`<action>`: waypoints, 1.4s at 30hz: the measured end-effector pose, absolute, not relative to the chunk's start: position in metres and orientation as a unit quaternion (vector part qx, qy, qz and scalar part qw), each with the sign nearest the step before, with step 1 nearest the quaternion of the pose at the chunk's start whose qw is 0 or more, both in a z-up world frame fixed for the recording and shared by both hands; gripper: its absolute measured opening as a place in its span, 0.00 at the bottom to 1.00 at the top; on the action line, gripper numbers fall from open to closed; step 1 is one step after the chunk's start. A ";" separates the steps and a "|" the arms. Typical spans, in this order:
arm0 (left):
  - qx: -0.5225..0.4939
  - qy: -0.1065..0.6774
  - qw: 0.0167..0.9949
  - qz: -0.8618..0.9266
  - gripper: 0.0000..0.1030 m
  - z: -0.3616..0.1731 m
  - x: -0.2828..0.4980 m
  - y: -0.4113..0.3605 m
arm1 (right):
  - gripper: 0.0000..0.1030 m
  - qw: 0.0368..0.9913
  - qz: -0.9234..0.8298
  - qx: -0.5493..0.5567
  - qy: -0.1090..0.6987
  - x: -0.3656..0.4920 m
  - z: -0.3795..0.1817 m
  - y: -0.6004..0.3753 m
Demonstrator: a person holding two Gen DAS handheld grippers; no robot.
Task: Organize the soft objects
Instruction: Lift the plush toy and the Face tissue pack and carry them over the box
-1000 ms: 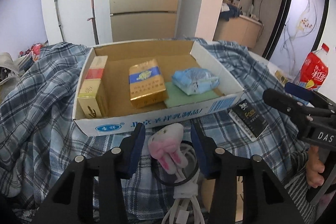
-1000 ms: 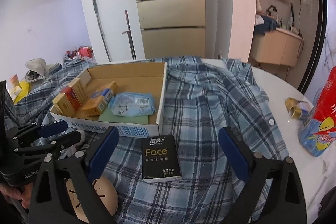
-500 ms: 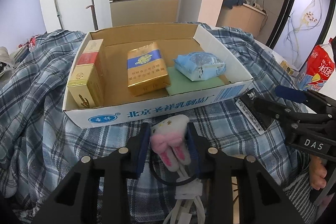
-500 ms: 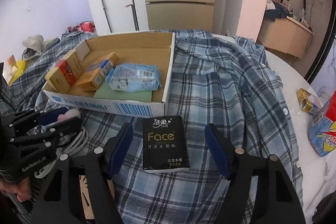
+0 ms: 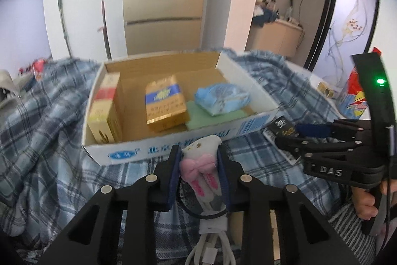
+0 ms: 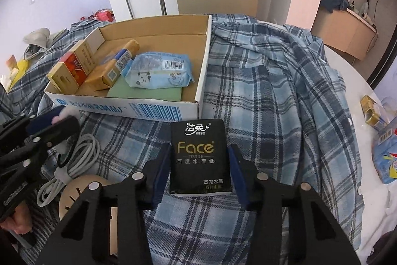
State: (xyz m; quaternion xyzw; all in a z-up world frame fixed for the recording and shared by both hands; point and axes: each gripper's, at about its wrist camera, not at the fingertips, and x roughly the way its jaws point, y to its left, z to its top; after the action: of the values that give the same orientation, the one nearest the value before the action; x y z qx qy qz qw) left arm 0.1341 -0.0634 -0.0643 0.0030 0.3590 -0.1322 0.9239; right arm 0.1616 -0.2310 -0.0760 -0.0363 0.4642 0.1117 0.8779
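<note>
Left tool (image 5: 198,165) clamped on plush bunny charm (image 5: 202,165), held just in front of cardboard box (image 5: 173,150) wall; right tool (image 6: 199,167) closed against sides of black tissue pack (image 6: 199,153), pack lying on plaid shirt (image 6: 273,81) beside box corner.

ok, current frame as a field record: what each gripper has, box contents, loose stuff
left gripper: shut on plush toy, in front of the box
right gripper: shut on tissue pack, lying on plaid shirt
cardboard box: open top, on the shirt
box contents: two gold cartons, blue wipes pack on a green sheet
loose: white cable tied to the toy
</note>
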 end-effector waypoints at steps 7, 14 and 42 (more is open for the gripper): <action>0.015 0.269 0.954 -0.133 0.29 -0.039 0.103 -0.063 | 0.43 0.910 0.123 -0.027 0.396 0.141 -0.054 -0.237; 0.020 0.206 0.971 -0.122 0.29 -0.024 0.081 -0.060 | 0.43 0.940 0.130 -0.017 0.314 0.119 -0.029 -0.244; 0.056 0.155 0.984 -0.062 0.29 0.021 0.059 -0.056 | 0.44 0.962 0.139 -0.060 0.226 0.087 0.000 -0.229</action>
State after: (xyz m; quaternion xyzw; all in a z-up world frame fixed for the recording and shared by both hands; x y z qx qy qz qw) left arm 0.0590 -0.0558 0.0214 0.0563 0.1549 -0.0620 0.9844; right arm 0.0869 -0.2289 0.0000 -0.0604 0.2255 0.1388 0.9624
